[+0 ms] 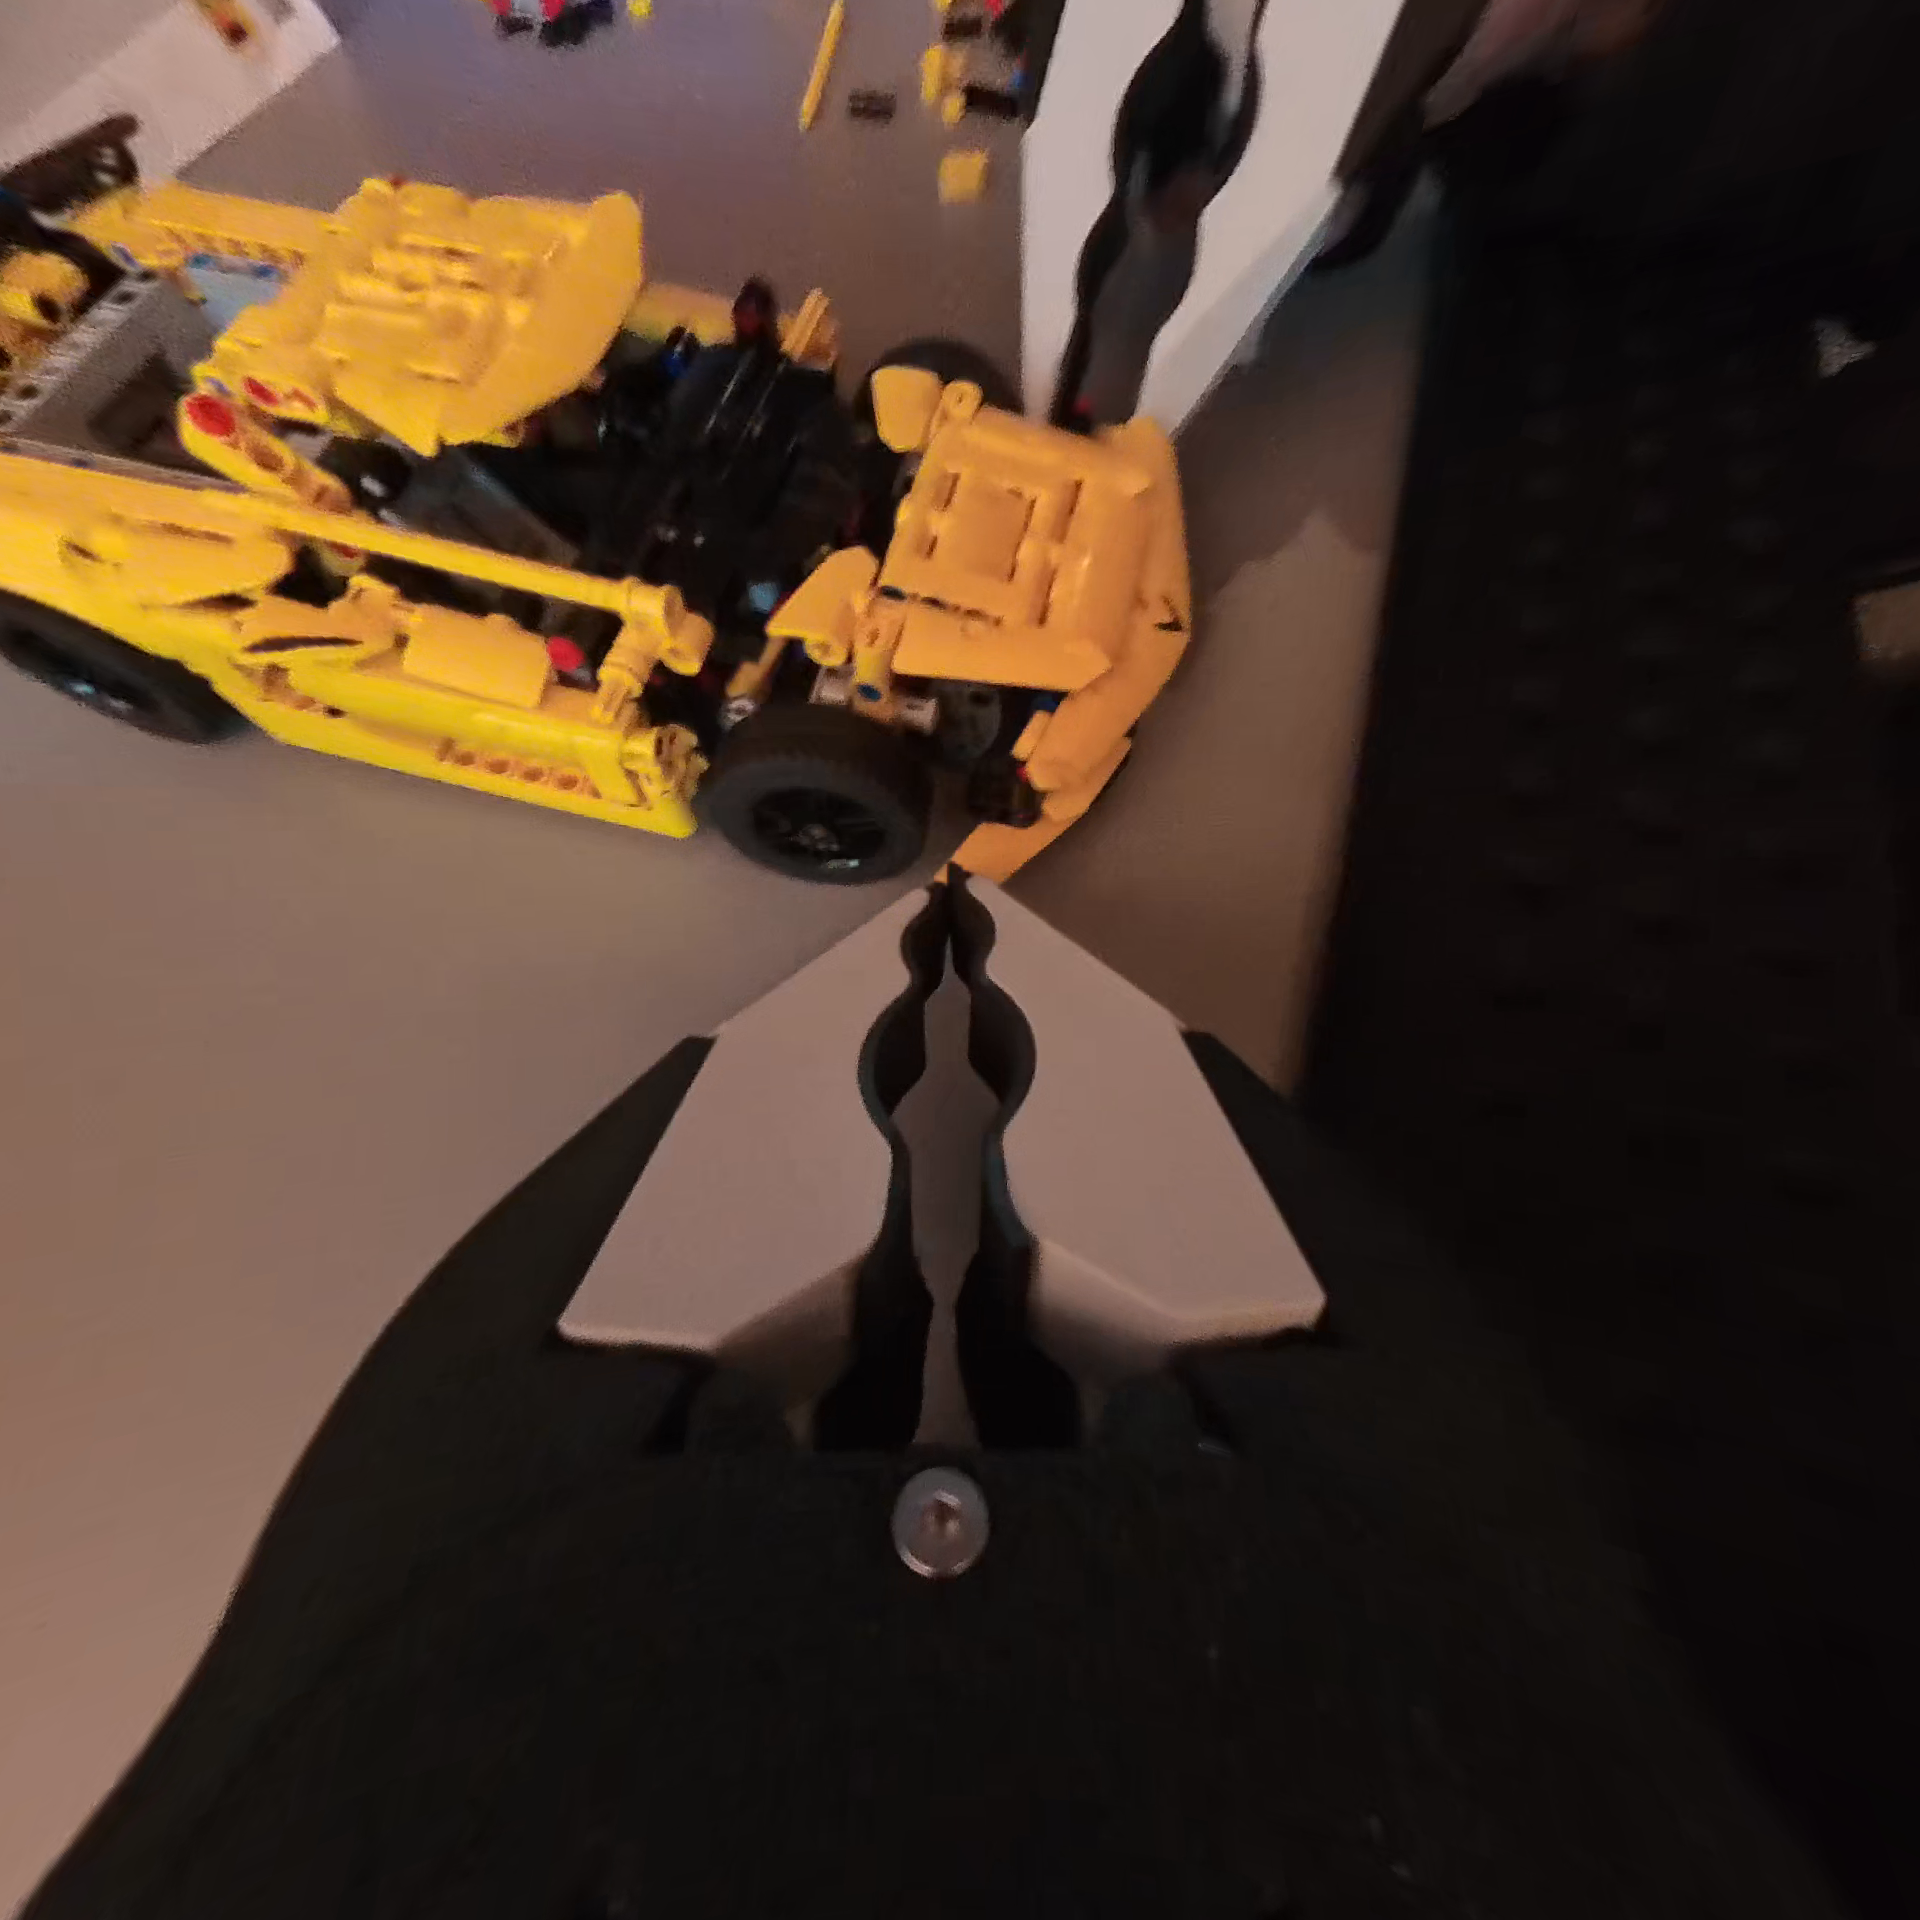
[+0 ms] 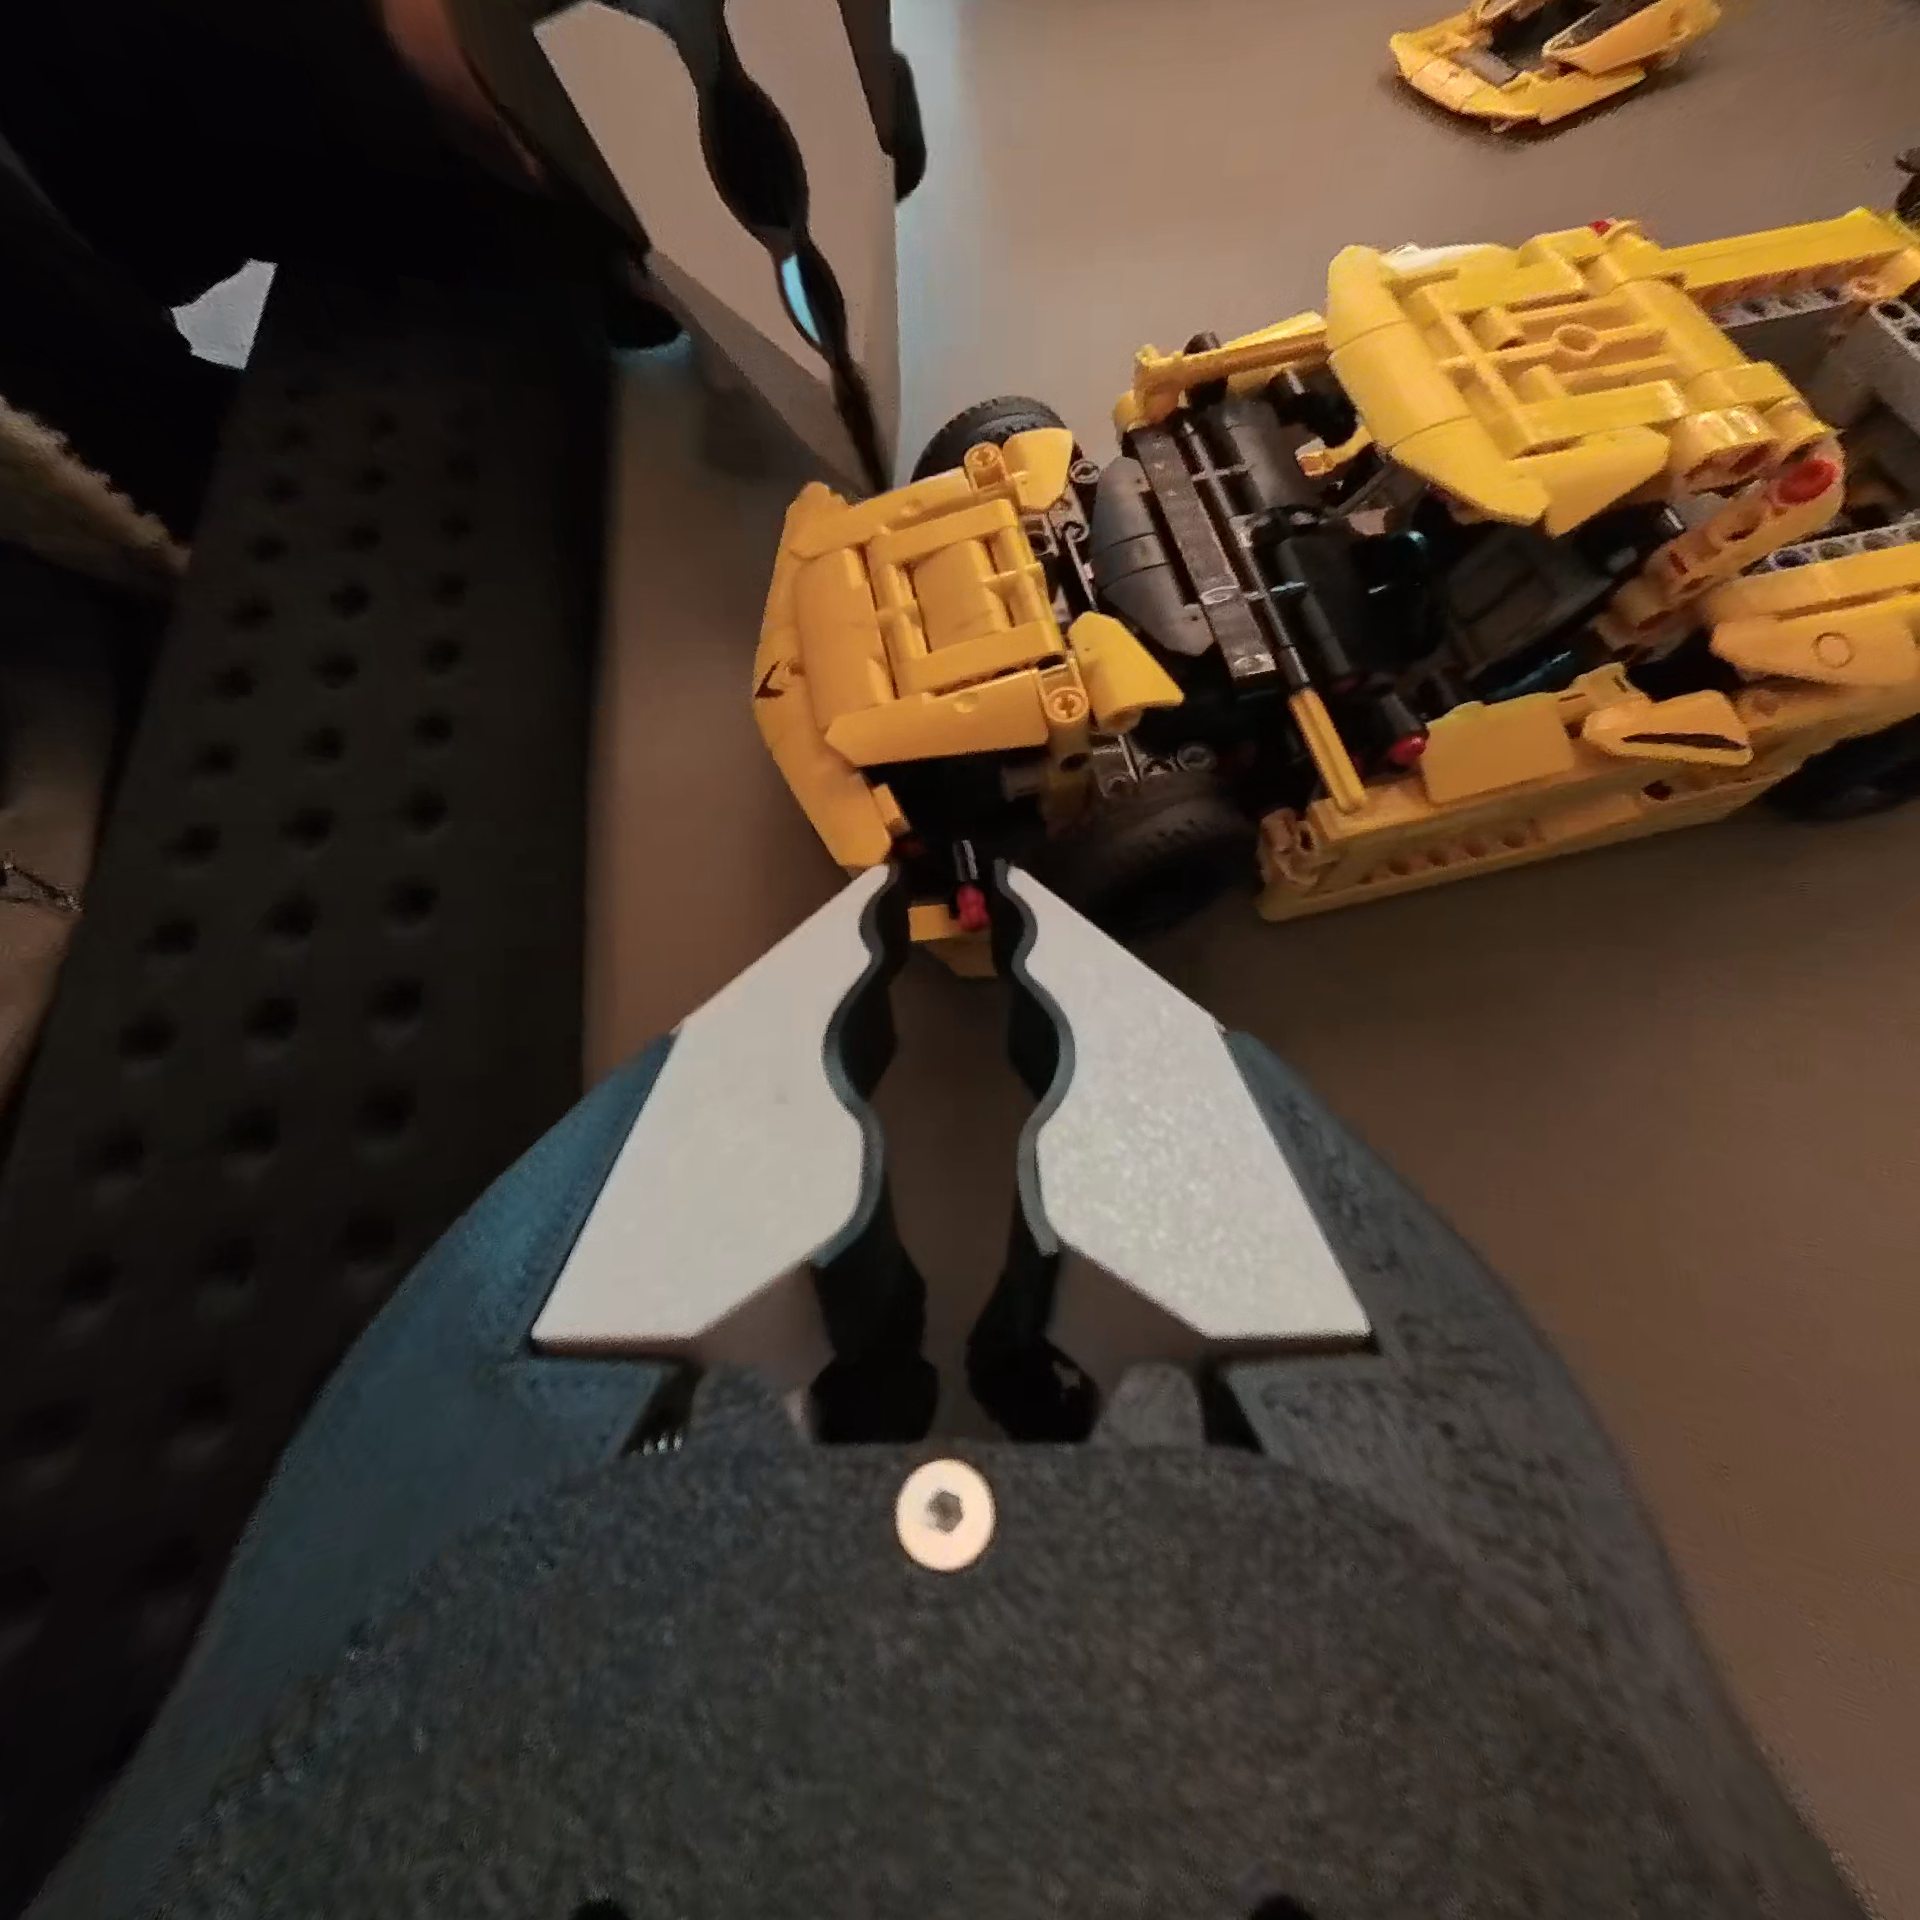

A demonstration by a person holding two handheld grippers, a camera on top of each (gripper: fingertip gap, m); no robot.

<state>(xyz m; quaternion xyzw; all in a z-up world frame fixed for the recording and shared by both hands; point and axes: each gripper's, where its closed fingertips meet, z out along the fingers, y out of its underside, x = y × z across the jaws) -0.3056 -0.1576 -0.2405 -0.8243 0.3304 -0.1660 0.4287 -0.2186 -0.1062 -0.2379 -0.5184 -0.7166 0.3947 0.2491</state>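
1. As I look along my left gripper (image 1: 951, 883), I see its two black wavy fingers pressed together at the tips, pinching the lowest yellow corner of the car's front end.
2. The thing both tools meet at is a yellow brick-built model car (image 1: 499, 582), standing on its black wheels on a grey table (image 1: 312, 1039), its nose close to the table's edge.
3. The car's yellow bonnet panel (image 1: 1029, 540) is tipped up at the nose, showing its ribbed underside, and a larger yellow roof section (image 1: 436, 312) behind it is also raised above the black inner frame.
4. In the right wrist view, my right gripper (image 2: 943, 896) has its fingers parted a little around the black and yellow parts at the car's front corner, where a small red pin (image 2: 971, 906) sits between the tips; I cannot tell whether they actually clamp it.
5. Each view shows the other gripper coming in from the far side of the nose, its tip against the bonnet's edge.
6. A front wheel (image 1: 821, 795) rests on the table just beside my left fingertips.
7. Loose yellow and dark bricks (image 1: 961, 125) lie scattered farther back on the table.
8. A separate yellow body piece (image 2: 1548, 62) lies well apart from the car.
9. A dark perforated mat (image 2: 291, 831) runs alongside the table's edge.
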